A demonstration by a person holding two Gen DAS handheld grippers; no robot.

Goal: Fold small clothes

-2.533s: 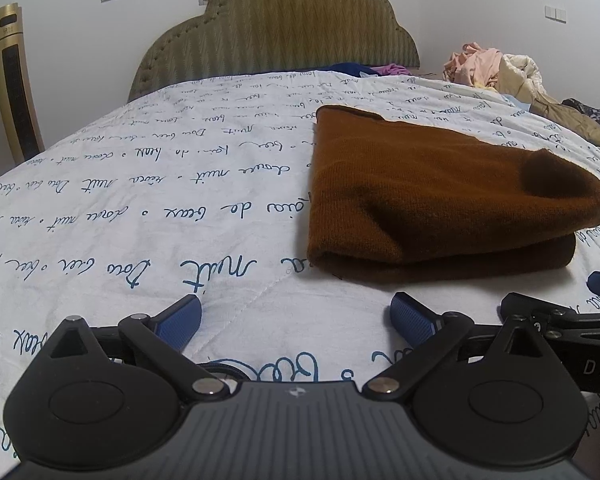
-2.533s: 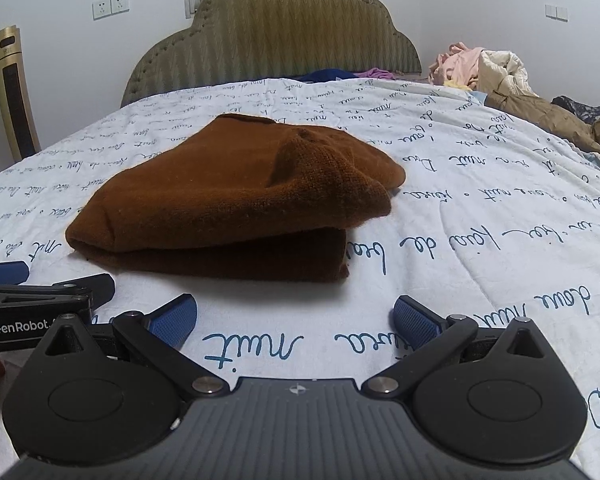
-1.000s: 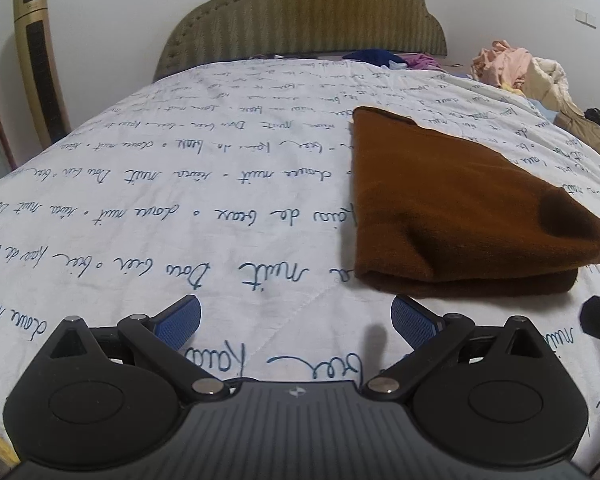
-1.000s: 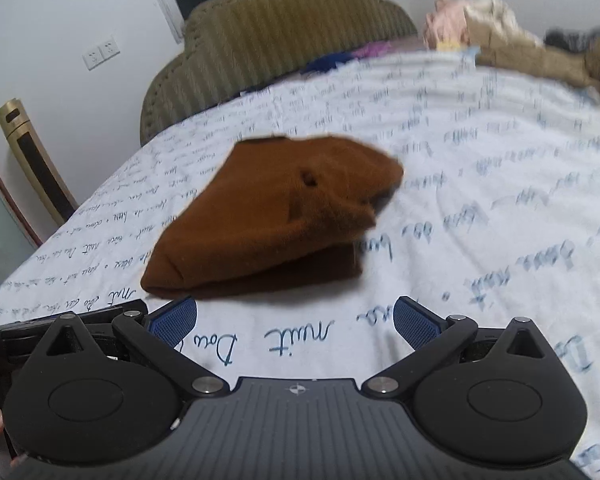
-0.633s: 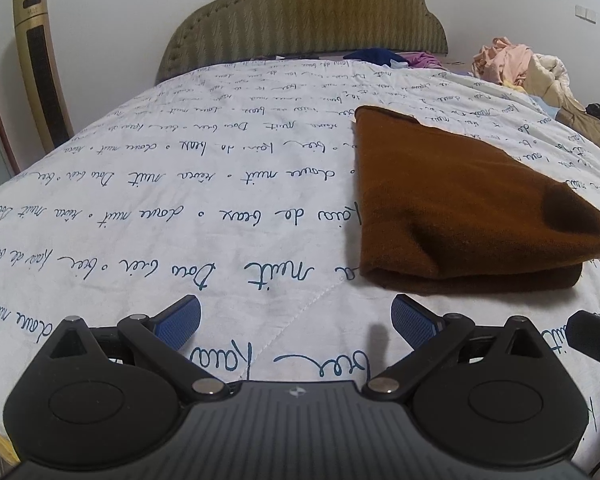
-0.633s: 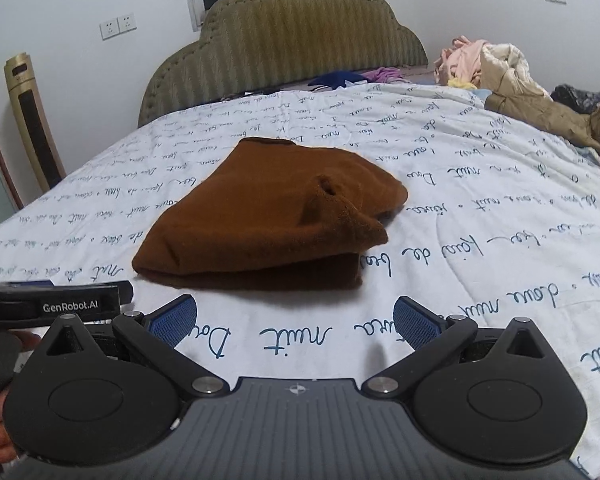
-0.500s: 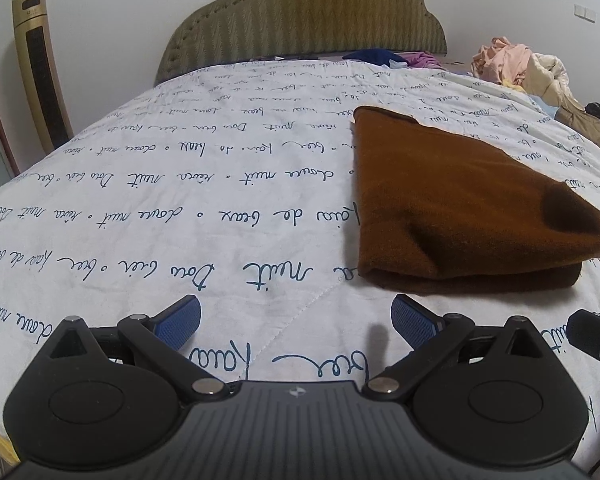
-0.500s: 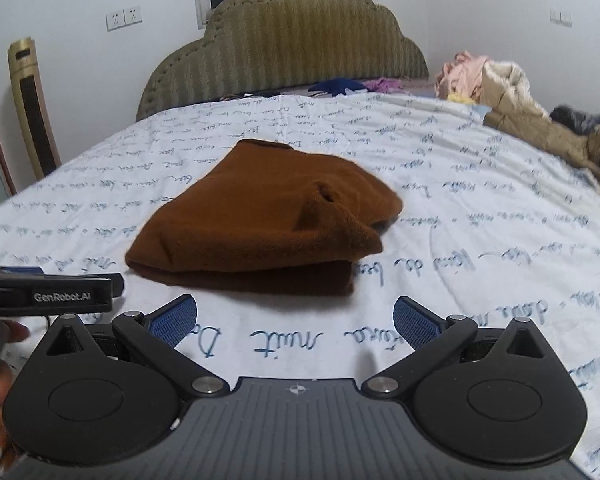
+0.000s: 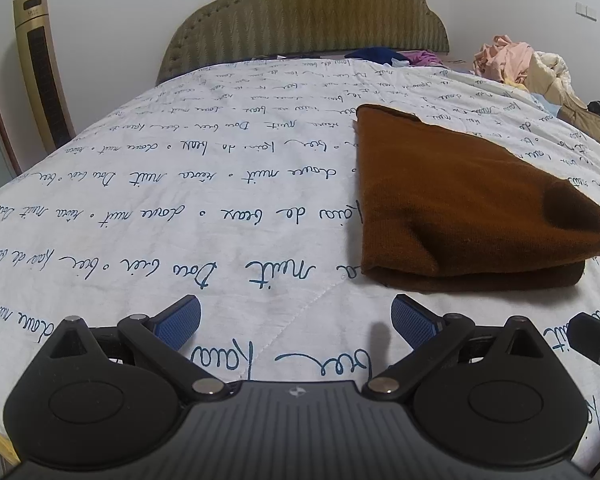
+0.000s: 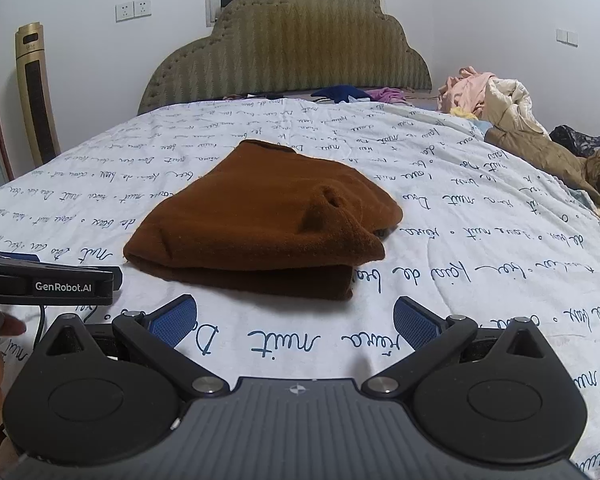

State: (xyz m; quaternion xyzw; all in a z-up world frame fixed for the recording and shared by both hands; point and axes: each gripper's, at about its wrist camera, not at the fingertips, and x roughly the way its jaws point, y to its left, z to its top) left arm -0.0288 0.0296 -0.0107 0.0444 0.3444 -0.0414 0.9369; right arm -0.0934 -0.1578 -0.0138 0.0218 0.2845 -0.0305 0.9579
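**Brown garment folded — check the loose flap**

Both your left gripper [image 9: 296, 316] and right gripper [image 10: 295, 316] hover released, fingers spread, just before the brown garment [image 10: 260, 224] mid-bed [image 9: 180, 184]. Press its raised right corner flat — gently.

The brown garment [image 10: 260, 224] is a matt, fuzzy knit cloth. The bed cover [image 9: 180, 184] is smooth, quilted white cloth printed with blue script. The headboard [image 10: 288, 48] is padded, ribbed olive fabric. Both claws, left claw [image 9: 296, 318] and right claw [image 10: 296, 316], are matt black plastic with textured blue pads [image 10: 172, 322] and shiny metal pivot pins [image 10: 210, 385].
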